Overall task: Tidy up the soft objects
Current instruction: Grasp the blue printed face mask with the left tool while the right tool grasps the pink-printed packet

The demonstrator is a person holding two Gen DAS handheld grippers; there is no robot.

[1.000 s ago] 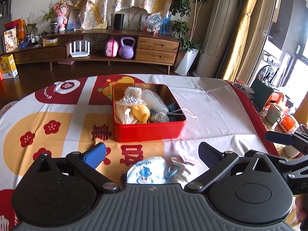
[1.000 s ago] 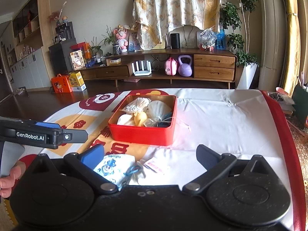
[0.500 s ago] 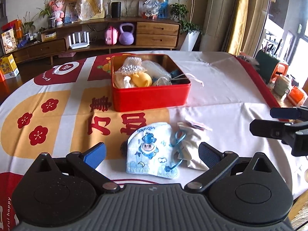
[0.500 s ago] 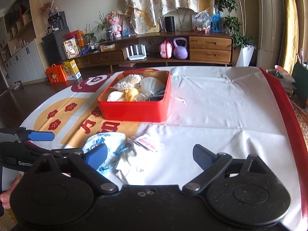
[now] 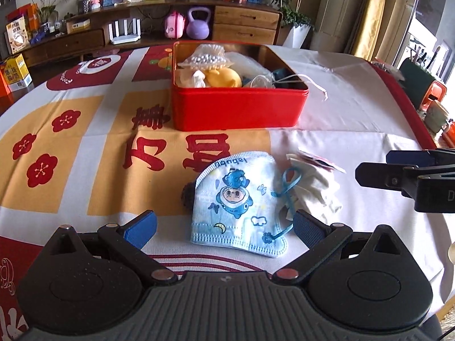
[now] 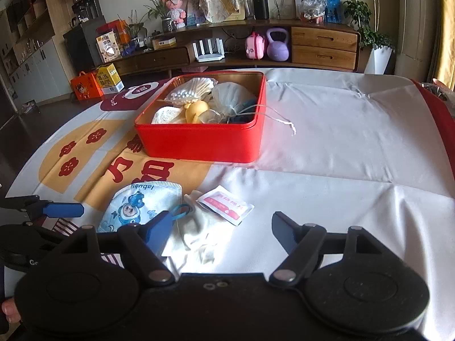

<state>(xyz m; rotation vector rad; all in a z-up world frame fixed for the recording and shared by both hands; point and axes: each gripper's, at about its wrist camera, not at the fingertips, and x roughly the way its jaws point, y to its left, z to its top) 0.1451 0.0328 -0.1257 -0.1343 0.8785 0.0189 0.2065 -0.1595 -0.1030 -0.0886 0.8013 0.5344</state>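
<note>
A red tin (image 5: 239, 108) (image 6: 199, 142) holds several soft items, among them a beaded pouch and a yellow toy. In front of it lies a blue cartoon face mask (image 5: 236, 199) (image 6: 136, 207), with a crumpled white cloth (image 5: 315, 190) (image 6: 199, 233) and a pink-and-white sachet (image 6: 224, 204) beside it. My left gripper (image 5: 224, 227) hangs open just over the mask's near edge, the mask lying between its fingers. My right gripper (image 6: 221, 231) is open with its jaws closing. The white cloth lies between them near the blue left pad, untouched.
A small dark object (image 5: 187, 196) peeks out behind the mask's left side. A white drawstring (image 6: 281, 119) trails out of the tin over the tablecloth (image 6: 341, 142). The table's red border (image 5: 409, 113) runs along the right. A wooden sideboard (image 6: 312, 45) stands beyond the table.
Both grippers have come down and closer to the mask and the white cloth, which now fill more of each view. The right gripper's jaws have narrowed.
</note>
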